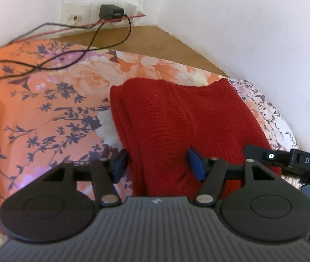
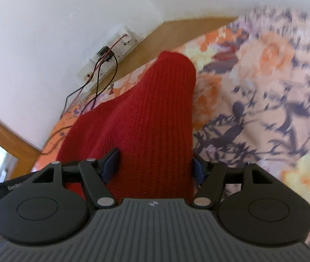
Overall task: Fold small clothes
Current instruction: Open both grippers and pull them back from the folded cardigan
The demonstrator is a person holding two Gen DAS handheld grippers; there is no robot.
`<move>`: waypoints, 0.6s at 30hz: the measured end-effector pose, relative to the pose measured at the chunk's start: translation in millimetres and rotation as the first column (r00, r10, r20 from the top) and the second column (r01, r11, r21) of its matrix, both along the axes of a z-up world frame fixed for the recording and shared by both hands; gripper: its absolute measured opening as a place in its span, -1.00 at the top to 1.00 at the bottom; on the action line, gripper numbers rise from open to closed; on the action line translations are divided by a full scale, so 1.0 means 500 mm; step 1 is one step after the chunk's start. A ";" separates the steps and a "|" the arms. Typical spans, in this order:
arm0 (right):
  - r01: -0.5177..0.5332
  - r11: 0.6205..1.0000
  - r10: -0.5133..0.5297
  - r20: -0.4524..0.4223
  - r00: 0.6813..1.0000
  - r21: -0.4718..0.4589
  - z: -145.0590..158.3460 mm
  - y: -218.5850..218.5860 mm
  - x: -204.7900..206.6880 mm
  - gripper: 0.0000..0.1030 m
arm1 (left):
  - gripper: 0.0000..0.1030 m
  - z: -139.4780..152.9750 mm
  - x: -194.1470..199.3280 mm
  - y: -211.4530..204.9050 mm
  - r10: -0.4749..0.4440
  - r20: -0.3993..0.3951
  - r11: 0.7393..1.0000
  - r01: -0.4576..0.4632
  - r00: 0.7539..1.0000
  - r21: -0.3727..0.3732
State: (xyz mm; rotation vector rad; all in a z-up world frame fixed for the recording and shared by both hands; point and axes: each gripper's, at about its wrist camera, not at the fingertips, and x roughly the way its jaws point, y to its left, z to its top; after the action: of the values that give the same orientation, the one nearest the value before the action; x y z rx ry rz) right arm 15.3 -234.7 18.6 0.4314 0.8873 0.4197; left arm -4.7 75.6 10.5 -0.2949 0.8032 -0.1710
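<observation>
Both hand-held grippers, left (image 1: pixel 158 163) and right (image 2: pixel 154 167), stand with fingers apart astride the near edge of the red knitted garment (image 1: pixel 176 118), which stretches straight ahead on the floral bed (image 1: pixel 35 113), equally near to each.

Left of the red knit garment (image 1: pixel 176 126) the floral bedsheet (image 1: pixel 35 109) lies bare and open for a gripper to pass, except toward the far left, where black cables (image 1: pixel 45 63) trail across it from the charger (image 1: pixel 111 11) plugged in at the wall (image 1: pixel 242 21). Behind the garment only a narrow wooden ledge (image 1: pixel 155 37) separates the bed from the wall corner. On the right the sheet (image 2: pixel 264 109) seems clear, though that view is blurred there.
</observation>
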 end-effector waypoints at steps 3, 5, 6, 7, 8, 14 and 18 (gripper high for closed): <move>-0.028 0.996 0.035 0.083 0.996 -0.081 0.034 0.001 -0.030 -0.38 | -0.25 0.021 -0.024 -0.014 0.000 0.004 0.997 0.000 1.000 0.080; -0.092 0.994 0.097 0.081 0.992 -0.065 0.046 -0.001 -0.043 -0.32 | -0.28 0.029 -0.039 -0.022 -0.005 0.003 0.993 0.005 1.000 0.118; -0.107 0.990 0.115 0.081 0.990 -0.092 0.050 0.006 -0.051 -0.28 | -0.28 0.031 -0.046 -0.025 -0.008 0.006 0.990 0.007 1.000 0.139; -0.123 0.984 0.135 0.091 0.987 -0.131 0.056 0.016 -0.060 -0.24 | -0.30 0.031 -0.050 -0.029 -0.005 0.008 0.985 0.004 1.000 0.174; -0.139 0.976 0.158 0.103 0.982 -0.167 0.058 0.032 -0.066 -0.24 | -0.34 0.029 -0.051 -0.034 -0.003 0.011 0.978 0.000 1.000 0.210; -0.112 0.943 0.162 0.139 0.977 -0.315 0.051 0.115 -0.074 -0.26 | -0.45 0.001 -0.035 -0.023 0.059 0.021 0.965 -0.062 0.998 0.254; -0.075 0.941 0.127 0.138 0.982 -0.331 0.050 0.127 -0.074 -0.32 | -0.45 0.007 -0.034 -0.012 0.094 0.000 0.975 -0.092 0.996 0.203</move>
State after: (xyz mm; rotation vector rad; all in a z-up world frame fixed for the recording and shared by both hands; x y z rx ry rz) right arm -21.9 -171.1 43.6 0.0471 0.8081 0.3875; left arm -21.6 69.4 13.9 -0.1400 0.8077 0.0006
